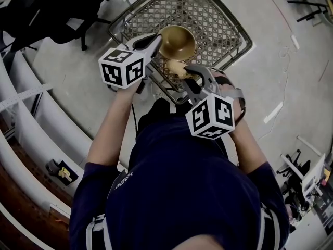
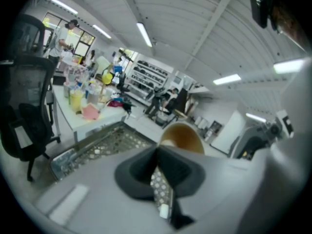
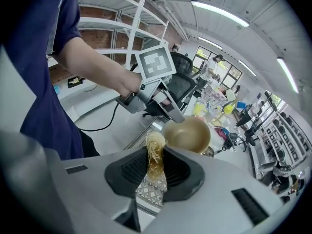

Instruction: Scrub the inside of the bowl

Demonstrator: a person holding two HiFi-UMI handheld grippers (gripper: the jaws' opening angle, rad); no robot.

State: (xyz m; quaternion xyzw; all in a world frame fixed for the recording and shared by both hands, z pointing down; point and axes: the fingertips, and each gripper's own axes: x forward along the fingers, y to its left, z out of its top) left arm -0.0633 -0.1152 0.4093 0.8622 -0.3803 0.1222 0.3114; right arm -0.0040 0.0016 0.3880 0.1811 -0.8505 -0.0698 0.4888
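Note:
A brass-coloured bowl (image 1: 177, 41) hangs over a metal mesh basket (image 1: 210, 13). My left gripper (image 1: 155, 46) is shut on the bowl's rim. In the left gripper view the bowl (image 2: 184, 137) rises just past the closed jaws. My right gripper (image 1: 190, 77) is shut on a pale yellow fibre scrubber (image 1: 177, 68), close below the bowl and outside it. The right gripper view has the scrubber (image 3: 155, 152) upright between the jaws, the bowl (image 3: 188, 133) just beyond it with its hollow facing me, and the left gripper (image 3: 171, 110) on its rim.
A black office chair (image 1: 49, 9) stands at the upper left. White shelf rails (image 1: 31, 119) run down the left side. A cluttered white table (image 2: 87, 113) lies beyond the basket in the left gripper view. Bare concrete floor (image 1: 281, 61) is to the right.

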